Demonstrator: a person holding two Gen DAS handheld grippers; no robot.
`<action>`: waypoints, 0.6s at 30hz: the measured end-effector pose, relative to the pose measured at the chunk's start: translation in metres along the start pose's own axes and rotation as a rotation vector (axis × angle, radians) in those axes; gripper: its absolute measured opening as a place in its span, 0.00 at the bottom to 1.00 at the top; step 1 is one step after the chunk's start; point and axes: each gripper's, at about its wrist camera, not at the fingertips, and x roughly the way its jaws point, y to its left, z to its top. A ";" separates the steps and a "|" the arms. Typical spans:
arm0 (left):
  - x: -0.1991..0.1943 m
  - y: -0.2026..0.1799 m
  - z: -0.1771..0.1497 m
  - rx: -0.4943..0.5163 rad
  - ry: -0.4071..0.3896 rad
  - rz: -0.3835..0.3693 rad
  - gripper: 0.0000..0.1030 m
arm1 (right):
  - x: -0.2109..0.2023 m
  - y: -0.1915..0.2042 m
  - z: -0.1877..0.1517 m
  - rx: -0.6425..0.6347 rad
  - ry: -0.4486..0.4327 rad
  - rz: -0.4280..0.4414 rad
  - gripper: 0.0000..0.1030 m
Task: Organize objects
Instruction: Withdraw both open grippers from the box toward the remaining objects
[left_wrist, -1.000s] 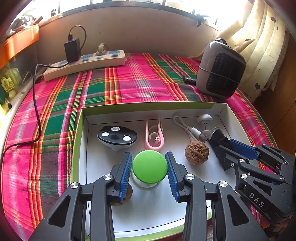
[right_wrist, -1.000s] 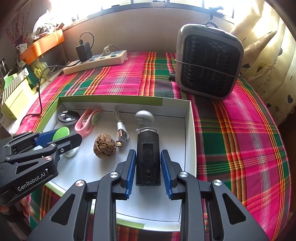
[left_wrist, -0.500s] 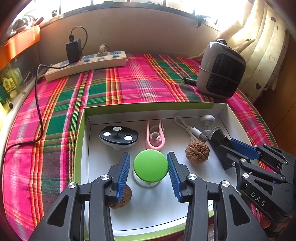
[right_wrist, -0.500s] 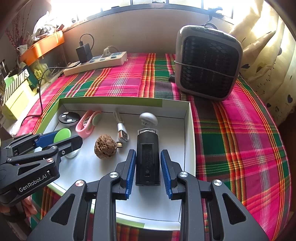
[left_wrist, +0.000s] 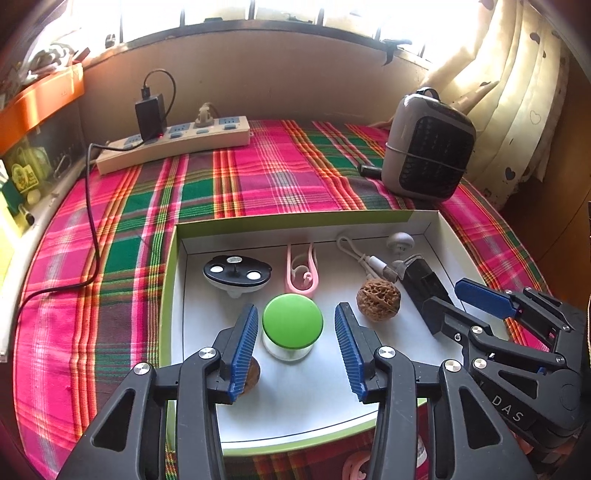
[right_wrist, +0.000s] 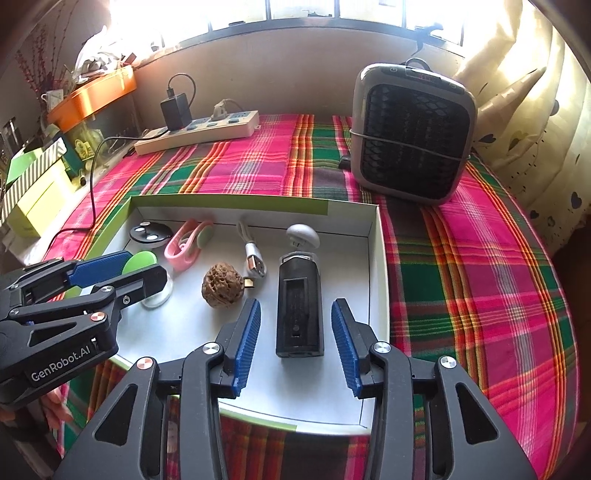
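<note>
A shallow white box with a green rim (left_wrist: 168, 295) sits on a worktop covered by a pink and green plaid cloth (left_wrist: 240, 184), and both grippers hang over it. The left gripper (left_wrist: 295, 347) has its jaws opening, standing either side of a small jar with a green lid (left_wrist: 292, 322) without the blue pads pressing on it. A walnut (left_wrist: 249, 373) peeks out just behind the left finger, and a second walnut (left_wrist: 378, 297) lies to the right of the jar. The right gripper (right_wrist: 295, 339) is likewise opening its jaws, with a black rectangular device (right_wrist: 299, 306) lying lengthwise between them, a clear gap on each side. Along the far wall of the box rest a black oval disc with white dots (left_wrist: 237, 272), a pink clip (left_wrist: 302, 273), a white cable with a USB plug (right_wrist: 253, 258) and a small white mushroom-shaped piece (right_wrist: 303, 234). Beyond the box stand a power strip (left_wrist: 173, 146) with a black charger (left_wrist: 149, 114) plugged in, and a grey fan heater (right_wrist: 412, 133) near the curtain (left_wrist: 517, 92).
</note>
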 end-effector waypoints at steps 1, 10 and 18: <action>-0.003 -0.001 0.000 0.001 -0.007 0.002 0.41 | -0.002 0.000 0.000 -0.001 -0.005 0.001 0.40; -0.024 -0.003 -0.008 0.007 -0.042 0.006 0.41 | -0.020 0.004 -0.006 -0.006 -0.046 0.003 0.41; -0.043 -0.003 -0.019 -0.003 -0.073 0.000 0.41 | -0.034 0.008 -0.014 -0.012 -0.073 0.005 0.44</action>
